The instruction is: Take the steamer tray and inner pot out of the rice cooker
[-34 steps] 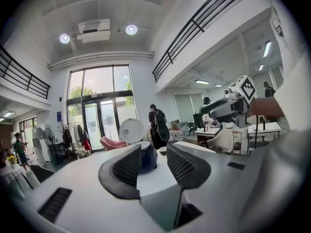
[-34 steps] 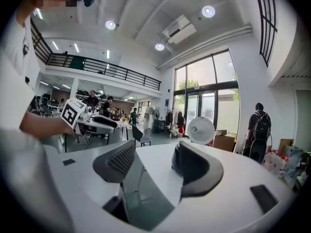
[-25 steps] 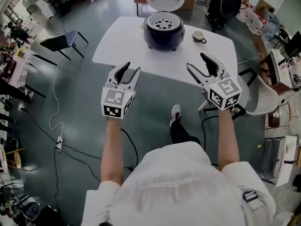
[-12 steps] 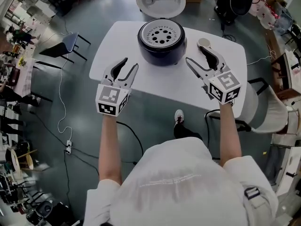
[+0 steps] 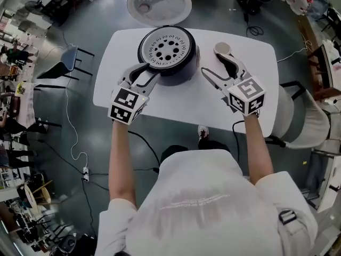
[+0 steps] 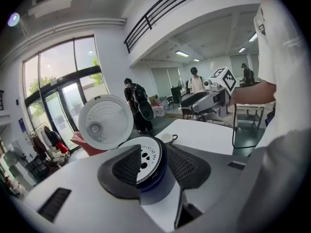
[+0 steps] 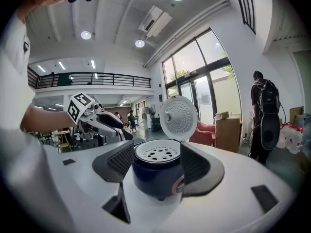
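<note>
Left gripper (image 5: 148,71) and right gripper (image 5: 210,63) flank rice cooker (image 5: 168,49)

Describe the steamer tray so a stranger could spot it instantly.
Find the white table; a dark blue rice cooker stands on it with its lid swung open. The steamer tray is the white disc sitting in the cooker's mouth. Unlike the lid's fine dots, it has a few large round holes.

One table (image 5: 250,63), one cooker (image 5: 184,71), one tray (image 5: 166,47) in cooker, one cup (image 5: 222,48) right of cooker. Two grippers: left gripper (image 5: 143,74), right gripper (image 5: 213,65). Two chairs (image 5: 57,68) (image 5: 299,116).
</note>
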The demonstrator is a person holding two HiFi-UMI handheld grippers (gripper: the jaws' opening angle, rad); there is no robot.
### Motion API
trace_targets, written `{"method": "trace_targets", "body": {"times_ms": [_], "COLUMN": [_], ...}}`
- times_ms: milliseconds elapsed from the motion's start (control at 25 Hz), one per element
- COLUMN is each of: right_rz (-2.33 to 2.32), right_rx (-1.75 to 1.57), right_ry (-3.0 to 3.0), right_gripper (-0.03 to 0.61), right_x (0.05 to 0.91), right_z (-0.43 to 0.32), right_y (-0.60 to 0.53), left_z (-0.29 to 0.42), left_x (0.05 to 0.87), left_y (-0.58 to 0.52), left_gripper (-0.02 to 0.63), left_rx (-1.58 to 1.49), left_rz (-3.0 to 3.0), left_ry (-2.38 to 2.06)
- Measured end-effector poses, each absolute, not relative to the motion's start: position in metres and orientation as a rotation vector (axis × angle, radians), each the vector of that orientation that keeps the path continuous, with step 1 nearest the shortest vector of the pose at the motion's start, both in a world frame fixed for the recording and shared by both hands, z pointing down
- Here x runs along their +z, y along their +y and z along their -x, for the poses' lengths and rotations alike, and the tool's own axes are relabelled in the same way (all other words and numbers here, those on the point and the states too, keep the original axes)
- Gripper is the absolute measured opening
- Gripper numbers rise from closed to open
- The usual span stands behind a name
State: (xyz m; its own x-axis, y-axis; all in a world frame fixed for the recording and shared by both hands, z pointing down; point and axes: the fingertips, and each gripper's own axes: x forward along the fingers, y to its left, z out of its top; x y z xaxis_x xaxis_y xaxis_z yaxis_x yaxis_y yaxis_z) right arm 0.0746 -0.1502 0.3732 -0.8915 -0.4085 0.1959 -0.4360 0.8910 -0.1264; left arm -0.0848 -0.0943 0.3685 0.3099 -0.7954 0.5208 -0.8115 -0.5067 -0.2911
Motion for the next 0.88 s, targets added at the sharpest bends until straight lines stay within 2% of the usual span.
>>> {"method": "trace_targets", "body": {"times_ms": [280, 640, 880], "right_rz": [-0.71, -0.914, -1.026], "right_rx": [0.329, 0.416, 0.468], "right_ry": [-2.83, -2.72, -2.643], "right_gripper": [0.293, 0.293, 0.293], "right_x": [0.392, 0.418, 0.434], "right_z": [-0.072, -0.046, -0.025], "right_y": [-0.152, -0.146, -0.149], "left_z": [0.067, 0.071, 0.067], "left_x": [0.412, 0.49, 0.502], "left_y": [-0.136, -0.147, -0.143], "left_gripper": [0.199, 0.232, 0.232], "left_rx": [1.087, 1.376, 1.337], "left_rz": [-2.587, -2.598, -2.627], "left_ry": [-1.19, -0.61, -0.305]}}
